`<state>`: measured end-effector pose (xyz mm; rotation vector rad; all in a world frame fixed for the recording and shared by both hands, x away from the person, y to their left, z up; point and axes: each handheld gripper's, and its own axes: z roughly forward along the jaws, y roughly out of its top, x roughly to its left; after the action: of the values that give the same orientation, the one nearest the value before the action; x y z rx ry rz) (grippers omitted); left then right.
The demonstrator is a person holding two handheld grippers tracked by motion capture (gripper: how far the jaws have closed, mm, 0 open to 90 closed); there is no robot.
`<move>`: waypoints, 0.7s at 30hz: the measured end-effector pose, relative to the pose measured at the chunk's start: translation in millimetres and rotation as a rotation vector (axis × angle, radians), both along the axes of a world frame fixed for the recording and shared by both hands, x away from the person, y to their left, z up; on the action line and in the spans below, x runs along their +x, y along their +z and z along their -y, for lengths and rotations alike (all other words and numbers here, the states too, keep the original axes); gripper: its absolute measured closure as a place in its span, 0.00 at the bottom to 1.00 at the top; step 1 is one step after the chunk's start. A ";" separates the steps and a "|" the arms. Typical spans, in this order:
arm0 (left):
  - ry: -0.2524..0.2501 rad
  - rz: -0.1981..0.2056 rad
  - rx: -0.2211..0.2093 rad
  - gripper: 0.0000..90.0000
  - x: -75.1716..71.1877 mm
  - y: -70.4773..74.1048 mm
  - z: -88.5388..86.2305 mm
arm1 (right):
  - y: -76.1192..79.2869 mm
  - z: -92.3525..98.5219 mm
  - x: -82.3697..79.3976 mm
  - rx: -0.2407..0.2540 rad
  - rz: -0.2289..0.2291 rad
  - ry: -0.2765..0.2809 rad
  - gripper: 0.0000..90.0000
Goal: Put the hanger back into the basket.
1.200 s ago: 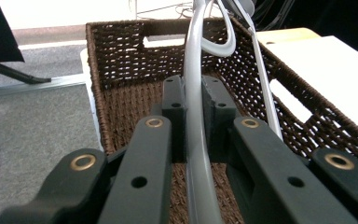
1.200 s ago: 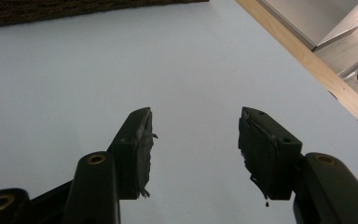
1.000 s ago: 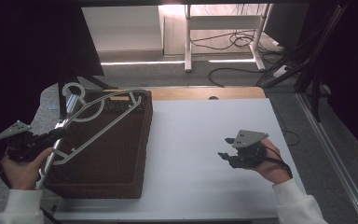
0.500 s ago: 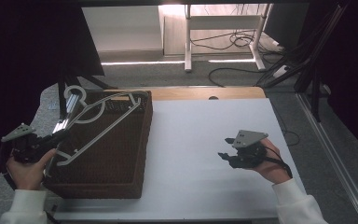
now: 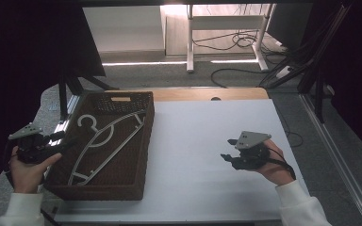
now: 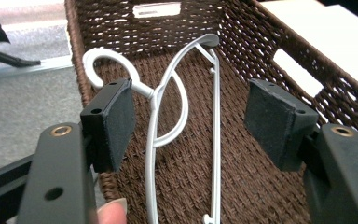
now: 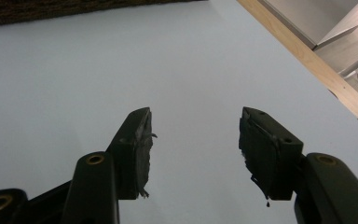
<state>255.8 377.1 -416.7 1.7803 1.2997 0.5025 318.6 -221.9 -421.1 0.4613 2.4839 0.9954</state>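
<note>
A white wire hanger [image 5: 95,134] lies flat inside a brown wicker basket [image 5: 146,141] at the left of the white table [image 5: 207,141]. My left gripper [image 5: 68,139] hovers at the basket's left rim. Its jaws have just been opening and now stand open, touching nothing. In the left gripper view, the left gripper [image 6: 193,107] looks past its pads at the hanger [image 6: 153,112] on the basket [image 6: 261,42] floor. My right gripper [image 5: 227,149] is held over the bare table at the right. Its jaws are open and empty, as the right gripper [image 7: 193,126] shows over the table [image 7: 74,70].
A wooden strip [image 5: 207,94] edges the table's far side. Beyond it, white furniture legs [image 5: 189,42] and cables [image 5: 245,42] lie on the floor. A dark panel [image 5: 33,47] stands at the far left, and a metal rail [image 5: 339,160] runs along the right.
The hanger was gripped by my left gripper and tilted up out of the basket; now it lies flat inside. The left gripper has opened and let go. The right gripper has not moved.
</note>
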 end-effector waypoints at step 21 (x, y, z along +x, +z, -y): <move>-0.205 -0.020 -0.041 0.35 3.6 11.1 91.2 | 0.0 3.7 6.8 0.027 -0.056 -0.136 0.40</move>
<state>259.4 285.9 -405.6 1.8637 1.1170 0.3419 325.3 -225.6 -421.1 0.6654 2.4537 0.9748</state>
